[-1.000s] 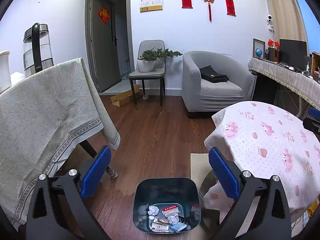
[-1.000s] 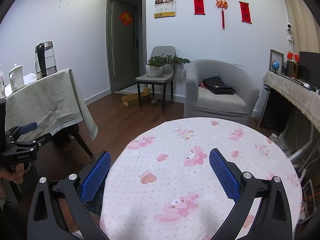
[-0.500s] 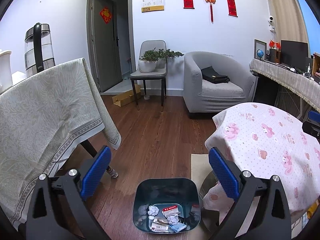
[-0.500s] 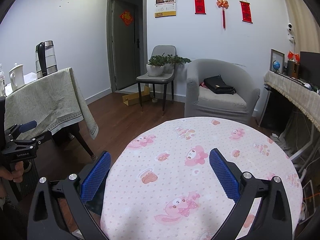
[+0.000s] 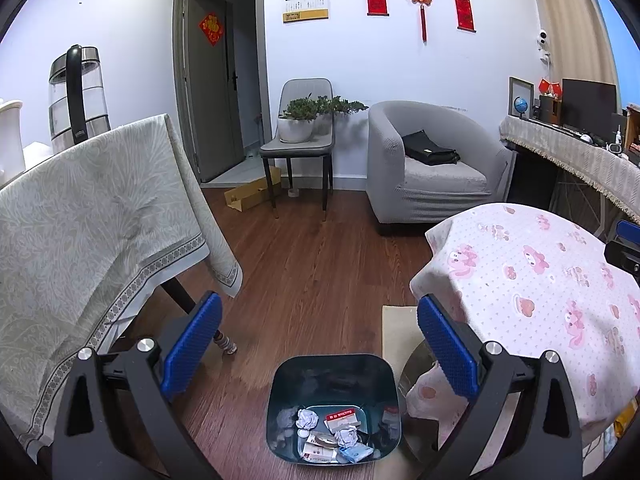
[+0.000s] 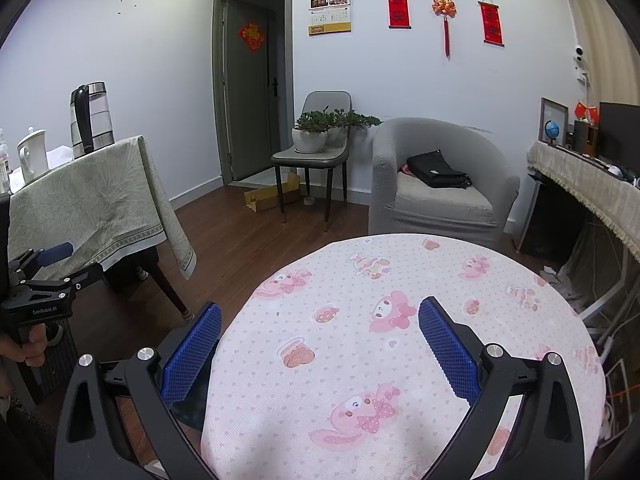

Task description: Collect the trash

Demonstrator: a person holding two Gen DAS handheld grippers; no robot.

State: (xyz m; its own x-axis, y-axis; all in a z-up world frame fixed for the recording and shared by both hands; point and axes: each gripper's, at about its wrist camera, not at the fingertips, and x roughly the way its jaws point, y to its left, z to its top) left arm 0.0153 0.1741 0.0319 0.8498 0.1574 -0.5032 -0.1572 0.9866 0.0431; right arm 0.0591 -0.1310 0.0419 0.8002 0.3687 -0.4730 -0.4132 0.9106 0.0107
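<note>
A dark square trash bin (image 5: 288,388) stands on the wood floor below my left gripper (image 5: 320,344), which hangs open and empty above it. Crumpled paper (image 5: 307,418), a red-labelled wrapper (image 5: 341,415) and other scraps lie in the bin's bottom. My right gripper (image 6: 320,344) is open with nothing between its fingers, held over the round table with the pink cartoon cloth (image 6: 360,320). No trash shows on that cloth. In the right wrist view the left gripper (image 6: 40,276) appears at the far left, held by a hand (image 6: 28,350).
A table under a grey-green cloth (image 5: 88,216) stands at the left with a kettle (image 5: 78,92) on it. Farther back are a chair with potted plants (image 5: 300,128), a grey armchair (image 5: 432,168) with a black bag, and a cardboard box (image 5: 252,196) near the door.
Both views have shifted only slightly; the left gripper drifted a little over the bin. Both grippers stay open and empty.
</note>
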